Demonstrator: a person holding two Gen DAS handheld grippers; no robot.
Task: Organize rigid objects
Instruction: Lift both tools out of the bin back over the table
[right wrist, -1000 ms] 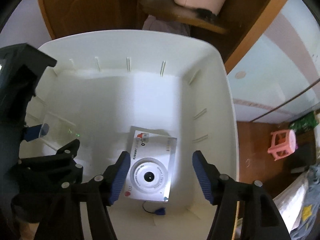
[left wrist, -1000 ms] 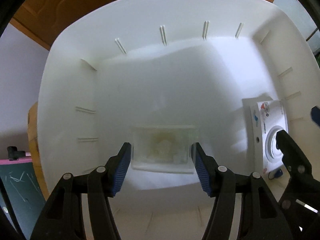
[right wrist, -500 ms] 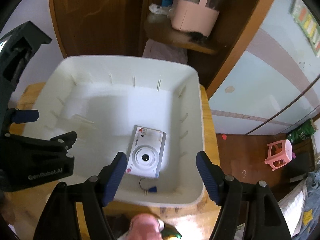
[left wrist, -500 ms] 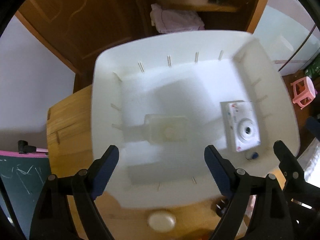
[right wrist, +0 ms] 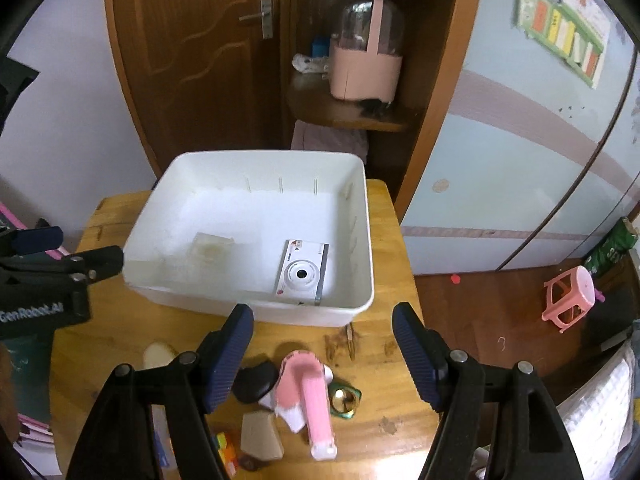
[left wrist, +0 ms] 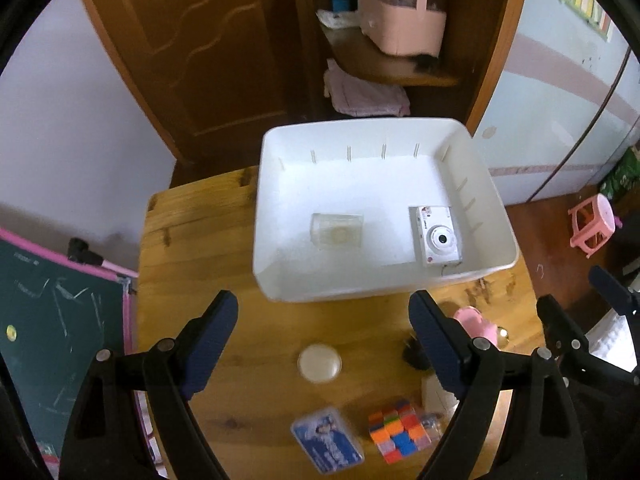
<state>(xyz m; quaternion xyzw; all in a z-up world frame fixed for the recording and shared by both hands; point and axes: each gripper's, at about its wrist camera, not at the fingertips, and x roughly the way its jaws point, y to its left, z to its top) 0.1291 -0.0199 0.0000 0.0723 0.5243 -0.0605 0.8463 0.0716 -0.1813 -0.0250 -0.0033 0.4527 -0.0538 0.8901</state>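
Note:
A white bin (left wrist: 320,292) stands on the wooden table (left wrist: 180,280). In it lie a clear plastic box (left wrist: 338,231) and a white toy camera (left wrist: 438,236). My left gripper (left wrist: 323,340) hangs open and empty over the table in front of the bin, above a round white disc (left wrist: 319,362). In the right wrist view the bin (right wrist: 260,316) shows the same camera (right wrist: 302,274) and clear box (right wrist: 210,250). My right gripper (right wrist: 323,356) is open and holds nothing, above a pink handled object (right wrist: 306,392).
Loose on the table near me are a card case (left wrist: 326,444), a colour cube (left wrist: 398,432), a black lump (right wrist: 256,380), a gold-green ring (right wrist: 344,400) and a beige piece (right wrist: 260,434). A chalkboard (left wrist: 52,320) stands left; a pink stool (right wrist: 568,296) sits on the floor at right.
Both grippers have risen out of the bin and drawn back over the table. The left jaws spread wider off the clear box, which stays in the bin beside the camera.

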